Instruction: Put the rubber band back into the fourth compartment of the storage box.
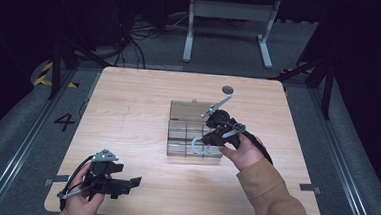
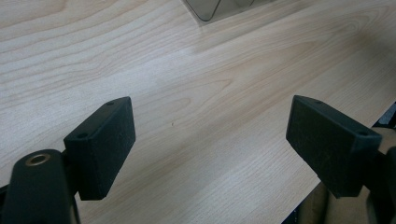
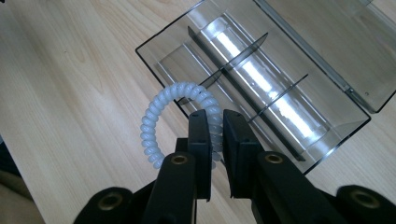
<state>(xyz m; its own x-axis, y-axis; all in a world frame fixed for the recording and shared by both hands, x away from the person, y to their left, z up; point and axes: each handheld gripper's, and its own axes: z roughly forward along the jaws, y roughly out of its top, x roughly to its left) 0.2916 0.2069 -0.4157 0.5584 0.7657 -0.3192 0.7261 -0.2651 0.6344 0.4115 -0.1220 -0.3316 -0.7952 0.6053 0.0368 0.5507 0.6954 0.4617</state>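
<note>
White coiled hair tie (image 3: 161,121) is clamped in the right gripper (image 3: 215,122) above the clear divided box (image 3: 299,88), not yet deposited; the left gripper (image 2: 210,140) is held open, idle.

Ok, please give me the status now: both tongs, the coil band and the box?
Right tongs shut on white coil band, held over clear divided box, lid open. Left tongs open, holding nothing, above bare table. Nothing in the way.

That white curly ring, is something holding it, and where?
Yes. The right gripper pinches the coil ring at one side of its loop; the rest hangs free.
</note>
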